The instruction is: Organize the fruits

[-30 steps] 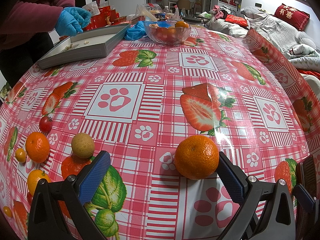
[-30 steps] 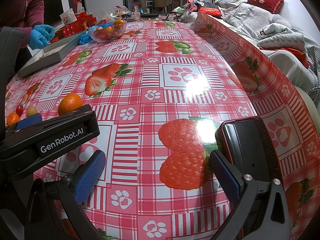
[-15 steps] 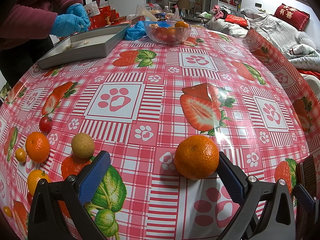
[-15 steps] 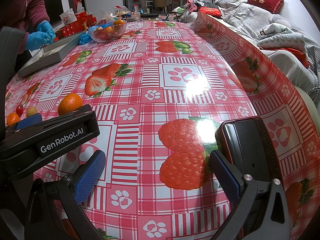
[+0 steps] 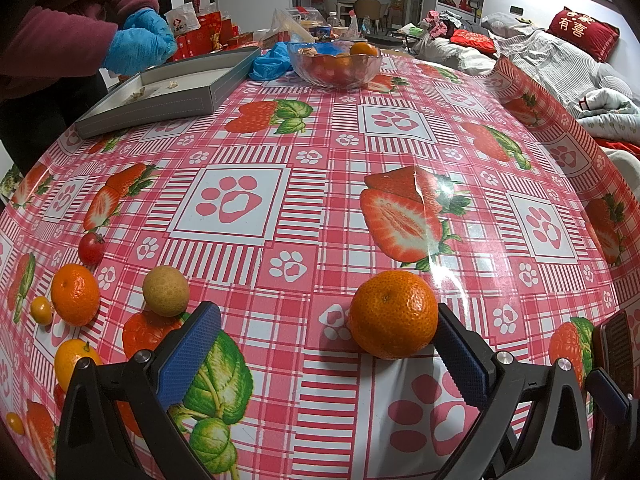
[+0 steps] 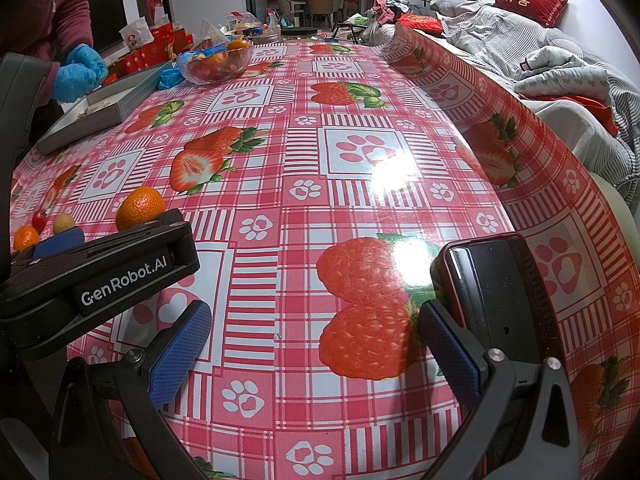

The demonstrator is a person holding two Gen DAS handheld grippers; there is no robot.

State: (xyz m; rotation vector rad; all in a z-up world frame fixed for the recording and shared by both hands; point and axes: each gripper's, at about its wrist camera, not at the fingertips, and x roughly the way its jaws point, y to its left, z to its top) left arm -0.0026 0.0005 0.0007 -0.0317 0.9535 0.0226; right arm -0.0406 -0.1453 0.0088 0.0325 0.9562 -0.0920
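The tangerine (image 5: 393,314) sits on the surface (image 5: 304,200) inside the left claw (image 5: 326,354), hard against the right-hand pad (image 5: 460,356) at about 3 o'clock of the gap; whether they touch I cannot tell. The other pad (image 5: 188,354) stands well apart from it at 9 o'clock.

Risk: because the fruit is off-centre, a closing claw would likely push it sideways with one pad before the other arrives, and on this glossy cloth it may roll out toward 12 o'clock. A hard squeeze could also bruise the soft skin. The cluster at 9 to 10 o'clock, a brown fruit (image 5: 166,290), a second tangerine (image 5: 75,294), a tomato (image 5: 91,248) and small kumquats (image 5: 41,310), lies just beside the left pad, so a sideways shift may knock them.

The left claw is spread wide and grips nothing. The right claw (image 6: 314,354) is likewise wide apart and empty, low over bare cloth, with a dark phone (image 6: 500,300) just beside its right pad at 2 o'clock. The glass bowl (image 5: 334,66) holding fruit stands far off at 12 o'clock, likely the destination.
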